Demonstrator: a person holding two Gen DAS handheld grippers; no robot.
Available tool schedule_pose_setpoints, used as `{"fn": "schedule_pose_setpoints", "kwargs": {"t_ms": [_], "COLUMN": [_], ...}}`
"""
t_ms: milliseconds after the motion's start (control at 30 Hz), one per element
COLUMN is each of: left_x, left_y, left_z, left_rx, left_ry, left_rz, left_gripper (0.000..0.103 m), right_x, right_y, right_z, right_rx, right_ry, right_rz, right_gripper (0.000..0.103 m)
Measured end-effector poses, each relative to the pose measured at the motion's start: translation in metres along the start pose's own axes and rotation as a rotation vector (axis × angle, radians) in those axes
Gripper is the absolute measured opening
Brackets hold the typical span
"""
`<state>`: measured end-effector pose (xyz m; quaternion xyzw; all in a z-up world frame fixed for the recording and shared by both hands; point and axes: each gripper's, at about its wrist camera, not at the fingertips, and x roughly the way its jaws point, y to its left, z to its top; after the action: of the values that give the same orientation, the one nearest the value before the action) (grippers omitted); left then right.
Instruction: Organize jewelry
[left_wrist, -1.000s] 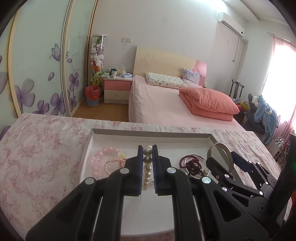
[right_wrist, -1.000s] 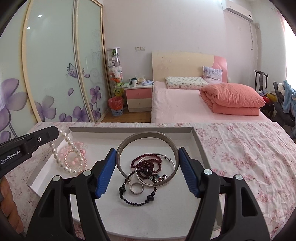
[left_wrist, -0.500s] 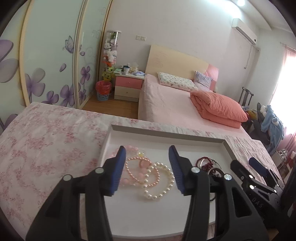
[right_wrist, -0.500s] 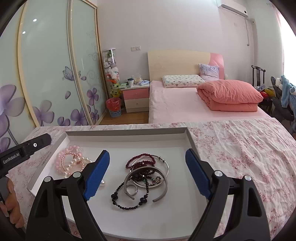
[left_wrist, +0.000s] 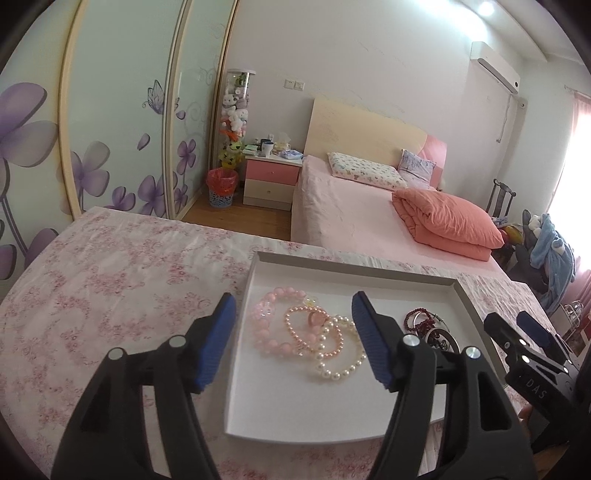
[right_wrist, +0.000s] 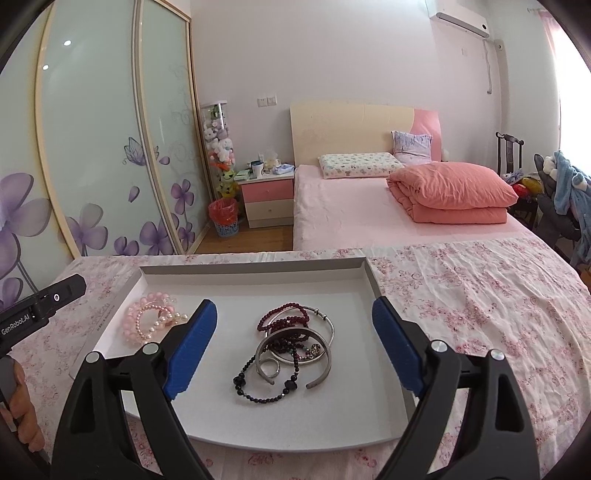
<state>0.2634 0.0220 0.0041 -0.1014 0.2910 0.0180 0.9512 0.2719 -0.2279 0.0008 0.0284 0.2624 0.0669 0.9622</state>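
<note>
Two heaps lie apart in the shallow white tray (right_wrist: 371, 280), pale pink-and-pearl bead bracelets (left_wrist: 306, 334) left, dark beads and silver bangles (right_wrist: 291, 347) right, both grippers (left_wrist: 293, 341) (right_wrist: 295, 345) hovering spread and empty, so sorting looks nearly finished, perhaps needing untangling.

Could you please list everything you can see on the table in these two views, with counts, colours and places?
tray: 1, white, on the tablecloth
tablecloth: 1, pink floral, covering the table
pink bead bracelet: 1, pale pink, tray's left side
small pearl bracelet: 1, pinkish, overlapping the pink one
white pearl bracelet: 1, white, overlapping the same pile
dark red bead bracelet: 1, tray's right pile
silver bangles: at least 2, right pile
silver ring: 1, right pile
black bead bracelet: 1, right pile's near edge
left gripper: 1, black with blue pads, open above the left pile
right gripper: 1, same colours, open above the right pile
</note>
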Motion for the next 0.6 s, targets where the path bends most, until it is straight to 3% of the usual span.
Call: {"fn": "schedule_pose_setpoints", "kwargs": {"t_ms": [133, 333, 600], "left_x": [-0.016, -0.039, -0.061], "left_y": [0.007, 0.016, 0.023], "left_z": [0.000, 0.004, -0.003], "left_rx": [0.001, 0.000, 0.028], "left_ry": [-0.018, -0.047, -0.049], "left_rz": [0.018, 0.031, 0.042], "left_gripper": [0.079, 0.097, 0.099], "right_x": [-0.010, -0.021, -0.048], "right_y": [0.003, 0.008, 0.014], "right_z": [0.003, 0.006, 0.001], "right_rx": [0.009, 0.014, 0.011], "right_ry": [-0.018, -0.008, -0.038], "right_rz": [-0.007, -0.001, 0.006], "right_gripper": [0.100, 0.101, 0.101]}}
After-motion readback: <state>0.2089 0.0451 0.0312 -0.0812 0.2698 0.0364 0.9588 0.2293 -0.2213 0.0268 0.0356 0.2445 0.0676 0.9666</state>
